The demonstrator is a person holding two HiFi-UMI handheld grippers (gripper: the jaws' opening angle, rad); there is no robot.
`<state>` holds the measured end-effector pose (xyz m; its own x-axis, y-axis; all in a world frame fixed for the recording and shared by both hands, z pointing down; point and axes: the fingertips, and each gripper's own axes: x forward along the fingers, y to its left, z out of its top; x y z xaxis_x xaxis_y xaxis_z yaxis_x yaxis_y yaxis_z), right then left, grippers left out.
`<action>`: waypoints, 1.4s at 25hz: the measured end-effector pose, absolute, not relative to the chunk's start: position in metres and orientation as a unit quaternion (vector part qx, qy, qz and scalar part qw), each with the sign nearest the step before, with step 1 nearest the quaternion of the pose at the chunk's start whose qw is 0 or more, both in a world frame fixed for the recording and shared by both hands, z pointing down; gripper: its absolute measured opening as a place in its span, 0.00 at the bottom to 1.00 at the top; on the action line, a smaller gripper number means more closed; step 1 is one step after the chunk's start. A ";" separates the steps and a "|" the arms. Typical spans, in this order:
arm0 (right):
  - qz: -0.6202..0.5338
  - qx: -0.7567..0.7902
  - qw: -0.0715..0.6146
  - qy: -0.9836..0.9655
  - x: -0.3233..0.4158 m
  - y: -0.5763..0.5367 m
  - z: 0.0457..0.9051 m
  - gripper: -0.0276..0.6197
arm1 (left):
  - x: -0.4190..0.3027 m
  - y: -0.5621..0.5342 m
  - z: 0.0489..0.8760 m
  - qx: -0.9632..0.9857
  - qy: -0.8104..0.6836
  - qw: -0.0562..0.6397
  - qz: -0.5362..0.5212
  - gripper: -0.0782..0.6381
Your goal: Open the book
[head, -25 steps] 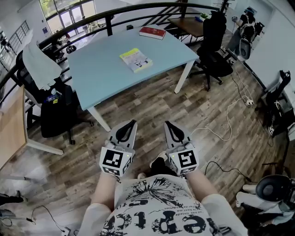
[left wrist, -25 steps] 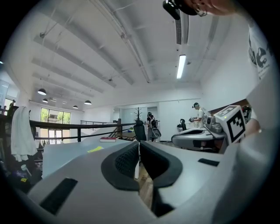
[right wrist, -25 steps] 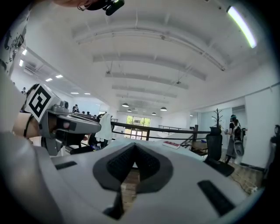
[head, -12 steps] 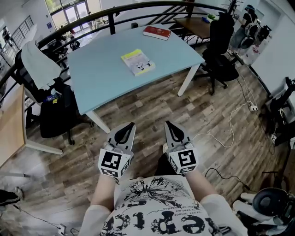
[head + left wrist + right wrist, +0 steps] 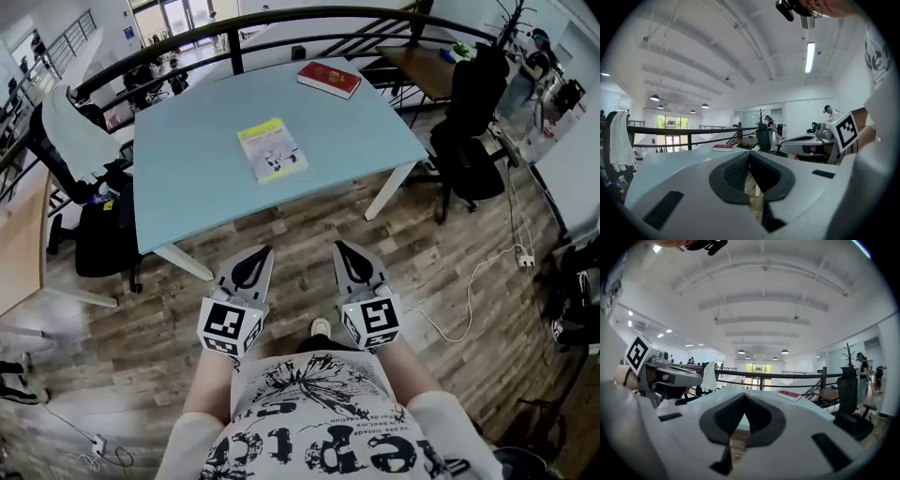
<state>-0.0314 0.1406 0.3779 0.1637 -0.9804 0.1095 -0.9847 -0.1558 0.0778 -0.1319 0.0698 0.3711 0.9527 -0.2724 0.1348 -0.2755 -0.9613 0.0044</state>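
Light blue table (image 5: 187,178) stands on white legs on a wood-plank floor (image 5: 300,230). Black railing (image 5: 281,19) runs behind it. Black office chair (image 5: 103,239) just left of the table carries a white cloth (image 5: 75,127). Second black chair (image 5: 473,155) stands near the right corner. White cable (image 5: 469,281) lies on the floor, right.

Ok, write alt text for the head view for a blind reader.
The left gripper and right gripper, both shut and empty, point toward a light blue table over wooden floor; a closed yellow book lies mid-table, a red book near its far edge.
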 end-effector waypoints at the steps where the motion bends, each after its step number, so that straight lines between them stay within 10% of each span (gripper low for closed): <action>1: 0.016 0.757 0.065 -0.650 -0.014 0.138 0.377 0.06 | -0.114 0.068 0.370 0.988 -0.142 0.012 0.065 0.14; 35: 0.052 0.683 0.114 -0.720 0.270 -0.116 0.448 0.06 | 0.158 -0.174 0.491 0.945 -0.278 0.069 0.161 0.14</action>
